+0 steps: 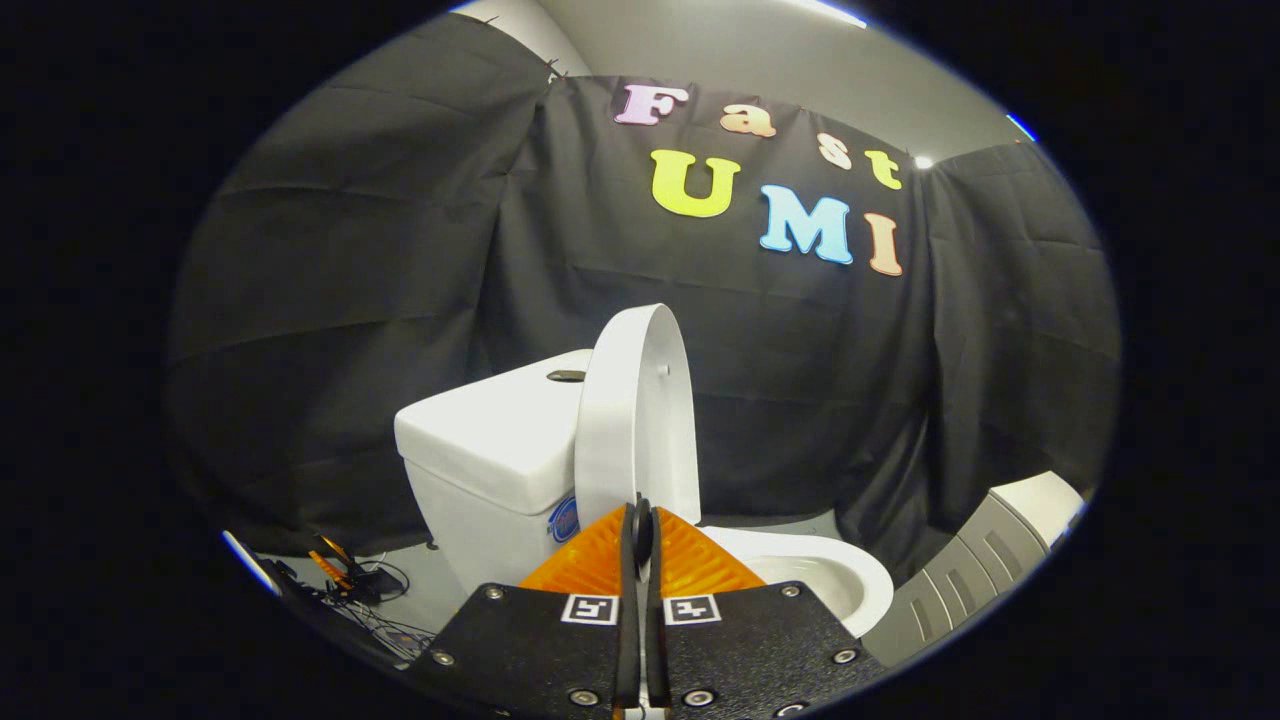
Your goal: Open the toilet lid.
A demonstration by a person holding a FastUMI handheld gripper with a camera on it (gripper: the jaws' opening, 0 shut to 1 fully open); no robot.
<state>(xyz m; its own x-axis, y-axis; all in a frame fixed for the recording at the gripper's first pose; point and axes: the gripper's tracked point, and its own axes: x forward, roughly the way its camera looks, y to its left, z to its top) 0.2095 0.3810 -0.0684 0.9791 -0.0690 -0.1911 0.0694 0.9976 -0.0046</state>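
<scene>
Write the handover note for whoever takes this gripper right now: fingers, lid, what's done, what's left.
Gripper: fingers pressed together, gripping the lower edge of the toilet lid.
Lid: raised, standing about upright in front of the tank; the bowl is uncovered beyond the fingers.
Done: the lid is lifted off the seat.
Left: probably just lean it back against the tank, if it isn't resting there already, then open the fingers and pull away.
</scene>
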